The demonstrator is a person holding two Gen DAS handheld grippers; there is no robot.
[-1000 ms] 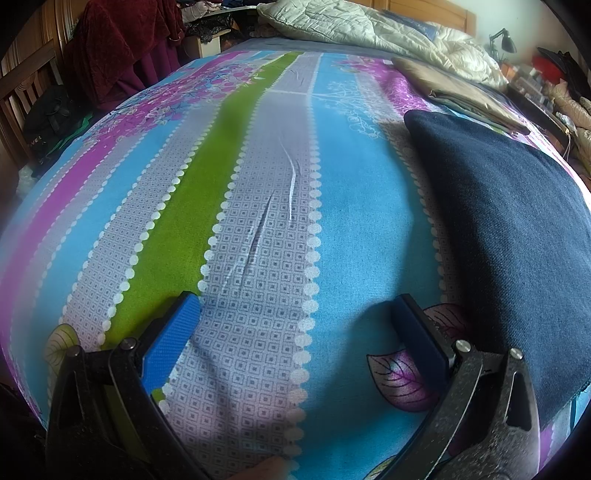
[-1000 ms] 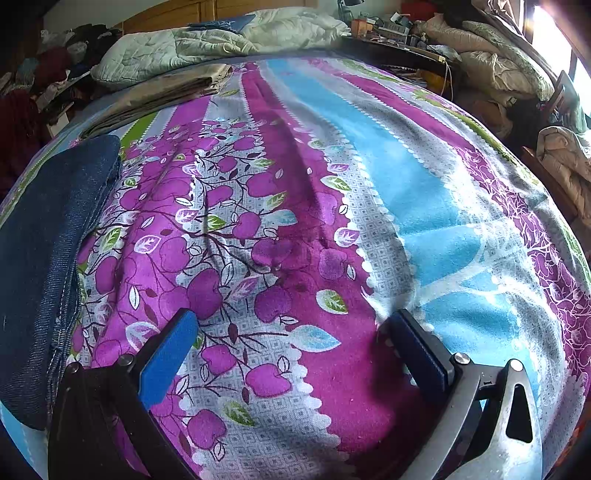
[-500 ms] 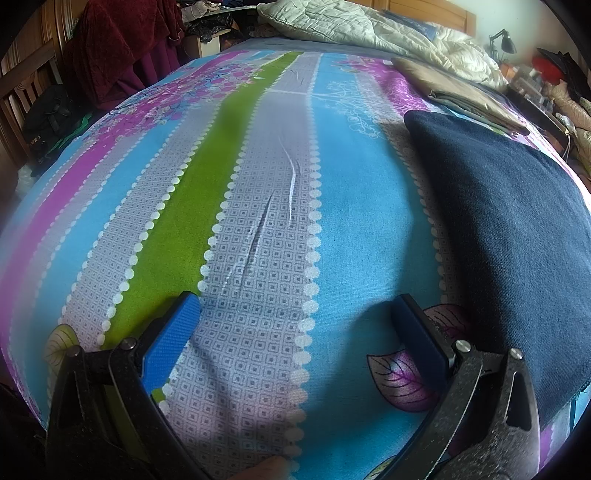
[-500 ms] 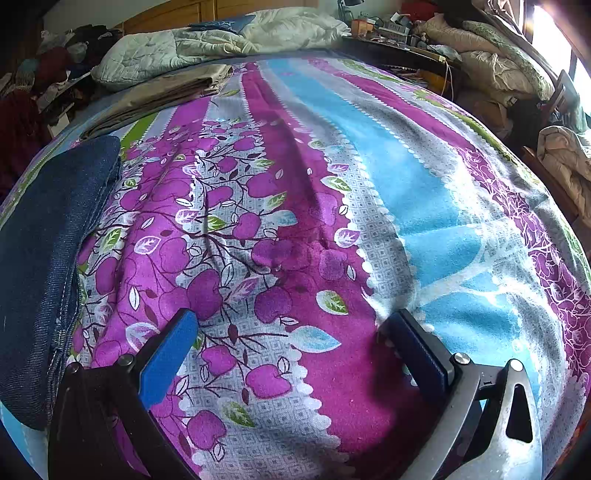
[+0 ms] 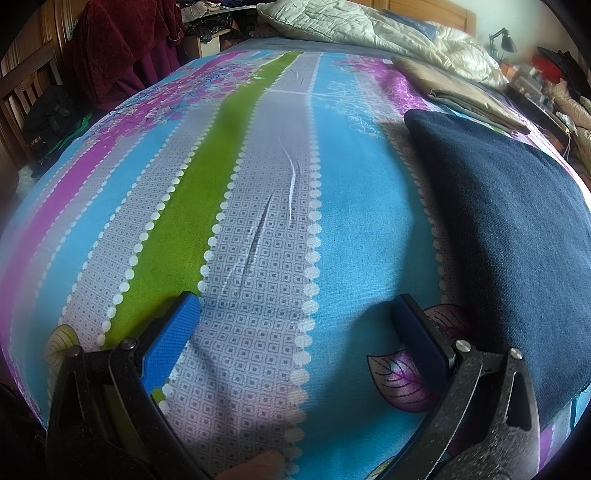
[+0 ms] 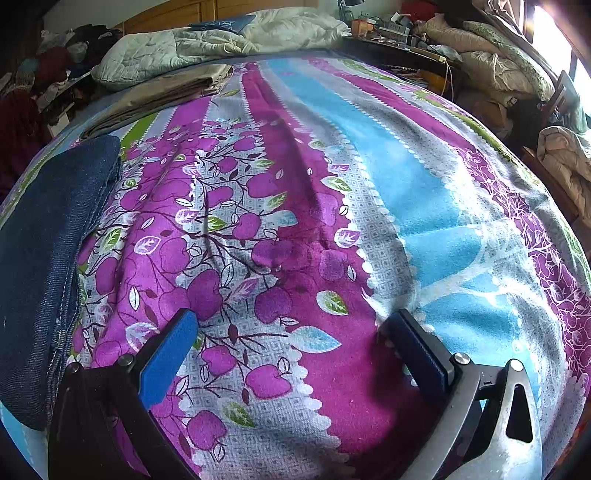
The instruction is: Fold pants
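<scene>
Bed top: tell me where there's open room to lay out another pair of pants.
Most open: the striped bedspread left of the folded jeans, ahead of the open left gripper. Also open: the purple and blue stretch right of the jeans, ahead of the open right gripper. Crowded: the headboard end, with the quilt and tan folded cloth.
</scene>
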